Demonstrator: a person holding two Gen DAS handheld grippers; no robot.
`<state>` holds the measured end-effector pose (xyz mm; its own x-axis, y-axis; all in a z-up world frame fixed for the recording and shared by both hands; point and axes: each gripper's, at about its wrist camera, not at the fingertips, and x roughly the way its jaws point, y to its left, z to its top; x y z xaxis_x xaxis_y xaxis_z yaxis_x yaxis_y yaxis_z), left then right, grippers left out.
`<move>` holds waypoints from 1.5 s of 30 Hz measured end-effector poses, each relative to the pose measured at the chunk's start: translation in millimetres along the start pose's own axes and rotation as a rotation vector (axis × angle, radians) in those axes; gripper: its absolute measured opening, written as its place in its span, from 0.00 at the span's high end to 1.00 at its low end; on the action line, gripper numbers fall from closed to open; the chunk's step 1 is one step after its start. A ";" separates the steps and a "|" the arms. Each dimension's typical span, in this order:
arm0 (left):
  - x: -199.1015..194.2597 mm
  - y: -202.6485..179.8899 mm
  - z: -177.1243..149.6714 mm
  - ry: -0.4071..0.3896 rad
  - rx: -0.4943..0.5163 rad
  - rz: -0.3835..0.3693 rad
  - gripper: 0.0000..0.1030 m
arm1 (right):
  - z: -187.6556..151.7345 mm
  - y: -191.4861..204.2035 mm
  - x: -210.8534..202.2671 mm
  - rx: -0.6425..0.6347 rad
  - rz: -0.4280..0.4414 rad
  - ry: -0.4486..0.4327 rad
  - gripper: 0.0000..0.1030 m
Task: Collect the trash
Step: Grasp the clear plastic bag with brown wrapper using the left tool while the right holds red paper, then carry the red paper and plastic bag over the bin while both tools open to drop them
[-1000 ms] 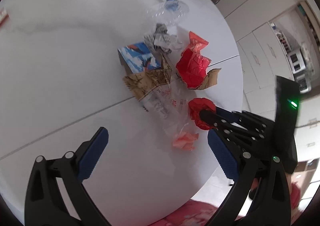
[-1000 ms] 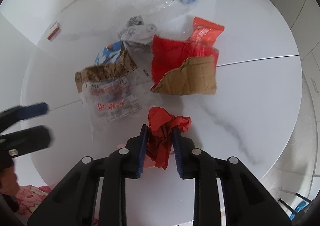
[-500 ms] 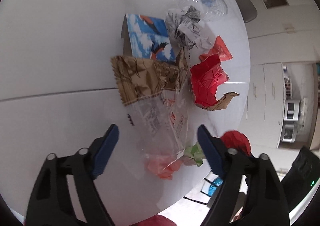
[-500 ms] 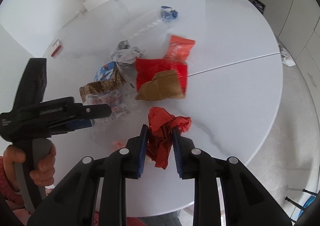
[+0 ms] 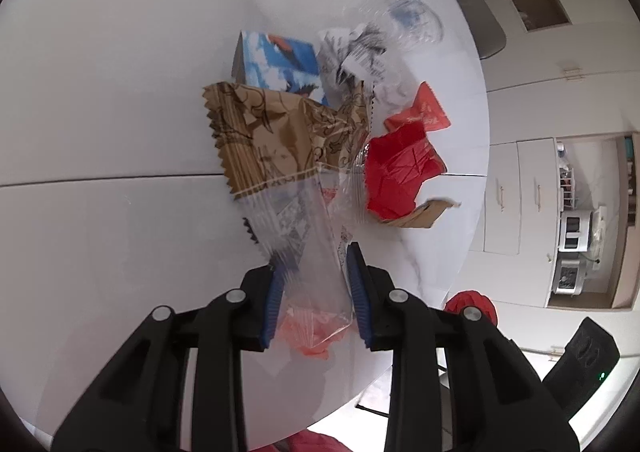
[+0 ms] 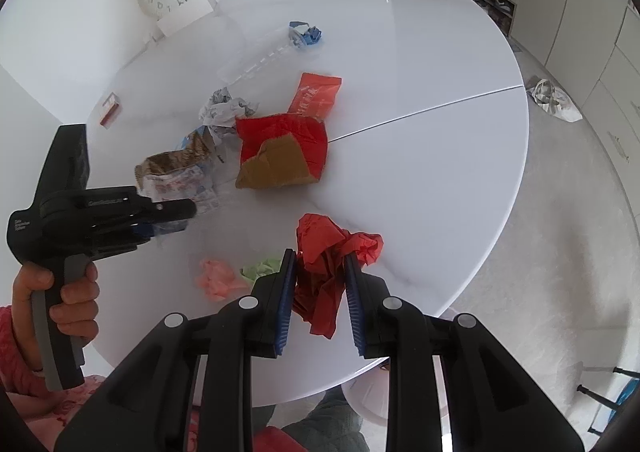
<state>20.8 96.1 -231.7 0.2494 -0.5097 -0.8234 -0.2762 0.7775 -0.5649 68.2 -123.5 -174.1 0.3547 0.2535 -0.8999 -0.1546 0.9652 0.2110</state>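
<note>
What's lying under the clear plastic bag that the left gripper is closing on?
Through the clear plastic bag a crumpled pink scrap shows near the left gripper. The bag's far end reaches the brown wrapper. Anything else beneath is too blurred to tell.

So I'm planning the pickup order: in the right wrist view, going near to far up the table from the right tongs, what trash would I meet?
Crumpled red paper held in the right tongs → red and brown wrapper → orange-red packet → blue crumpled scrap.
</note>
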 end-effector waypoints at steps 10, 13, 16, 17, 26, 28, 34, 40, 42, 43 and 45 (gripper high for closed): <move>-44.3 -25.5 -26.2 -0.006 0.232 0.028 0.71 | -18.4 -7.6 -19.1 0.052 -0.001 -0.049 0.76; -54.0 -44.8 -41.2 0.008 0.354 0.023 0.70 | -33.5 -16.2 -28.3 0.095 -0.021 -0.058 0.76; -53.9 -72.9 -61.4 0.051 0.489 -0.006 0.70 | -56.6 -29.9 -37.8 0.150 -0.056 -0.061 0.76; -51.2 -83.6 -69.5 0.071 0.536 -0.018 0.70 | -66.0 -35.4 -40.3 0.168 -0.077 -0.060 0.76; -14.5 -142.4 -130.3 0.242 0.844 -0.036 0.70 | -136.4 -78.3 -33.9 0.315 -0.190 0.013 0.74; -11.1 -147.0 -139.9 0.263 0.872 -0.039 0.70 | -144.7 -81.9 -28.4 0.330 -0.198 0.030 0.74; 1.1 -157.7 -156.1 0.307 0.907 -0.033 0.70 | -162.5 -89.8 -23.1 0.338 -0.333 0.053 0.07; 18.3 -167.8 -159.8 0.336 0.921 -0.019 0.70 | -171.2 -108.9 -34.9 0.397 -0.365 0.059 0.05; 20.4 -171.1 -163.9 0.344 0.933 -0.017 0.70 | -174.1 -113.1 -38.9 0.416 -0.368 0.052 0.04; 21.4 -172.5 -165.5 0.348 0.938 -0.017 0.70 | -175.7 -115.6 -41.3 0.424 -0.373 0.049 0.04; 23.3 -175.7 -170.6 0.358 0.953 -0.018 0.70 | -179.7 -119.8 -46.7 0.432 -0.386 0.043 0.04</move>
<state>-83.2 -115.2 -160.7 -0.0893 -0.4826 -0.8713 0.6181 0.6591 -0.4284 -95.5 -262.5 -226.0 0.2713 -0.1166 -0.9554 0.3722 0.9281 -0.0076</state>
